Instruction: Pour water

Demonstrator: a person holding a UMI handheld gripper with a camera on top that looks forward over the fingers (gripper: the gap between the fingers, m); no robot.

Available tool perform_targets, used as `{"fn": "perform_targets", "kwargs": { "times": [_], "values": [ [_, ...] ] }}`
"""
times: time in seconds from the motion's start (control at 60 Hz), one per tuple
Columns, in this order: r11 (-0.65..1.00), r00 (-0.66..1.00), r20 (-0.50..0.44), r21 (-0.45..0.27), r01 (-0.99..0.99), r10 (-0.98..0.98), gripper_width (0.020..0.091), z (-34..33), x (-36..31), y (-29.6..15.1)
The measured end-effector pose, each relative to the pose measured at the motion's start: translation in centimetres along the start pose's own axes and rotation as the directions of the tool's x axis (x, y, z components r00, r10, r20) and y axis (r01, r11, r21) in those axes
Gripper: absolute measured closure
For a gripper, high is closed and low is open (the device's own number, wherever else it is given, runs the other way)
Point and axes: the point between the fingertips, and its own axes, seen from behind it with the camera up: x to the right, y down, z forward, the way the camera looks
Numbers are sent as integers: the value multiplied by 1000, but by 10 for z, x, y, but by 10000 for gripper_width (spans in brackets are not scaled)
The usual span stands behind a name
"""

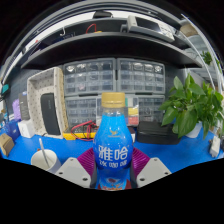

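1. Between the two fingers of our hand-held gripper (pixel 112 172) we are seeing the bottle (pixel 113 140), upright, with a blue label bearing white characters and a yellow cap on top.
2. We are judging the fingers to be clenched on the bottle: the pink pads (pixel 138 160) are showing at both sides of its lower body with no gap that we can make out, so it looks grasped rather than merely framed.
3. We are judging that the grasp step is the one in hand and that pouring is not yet begun, since the bottle is standing straight and its cap is on.
4. We are thinking the next move calls for a receiving vessel, and for the cap to come off before any tilt. No cup is plainly showing; a small white object (pixel 43 157) with a stick in it is sitting on the blue tabletop (pixel 185 152) beside the fingers, but we cannot tell what it is.
5. Beyond the bottle, we are seeing drawer cabinets (pixel 112 85) at the back and a green plant (pixel 192 103) off to one side.
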Motion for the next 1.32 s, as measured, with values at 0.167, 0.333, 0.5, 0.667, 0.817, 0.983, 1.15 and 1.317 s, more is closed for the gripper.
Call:
{"fn": "perform_targets", "kwargs": {
  "times": [0.167,0.333,0.5,0.667,0.817,0.983,1.15,1.317],
  "values": [
    [999,1000,-9,-31,13,-13,578,-2,-1,4],
    [991,998,-49,-131,19,-26,301,-11,2,24],
    [983,994,-106,-184,3,-23,257,-43,0,45],
    [967,989,-140,-255,6,-43,256,-97,-12,64],
    [967,987,-150,-256,9,-49,253,-144,-39,40],
    [979,988,-152,-206,7,-39,255,-179,-74,-4],
    [987,989,-148,-159,-3,-21,256,-208,-110,-40],
    [992,990,-138,-128,-18,0,258,-224,-134,-57]
  ]
}}
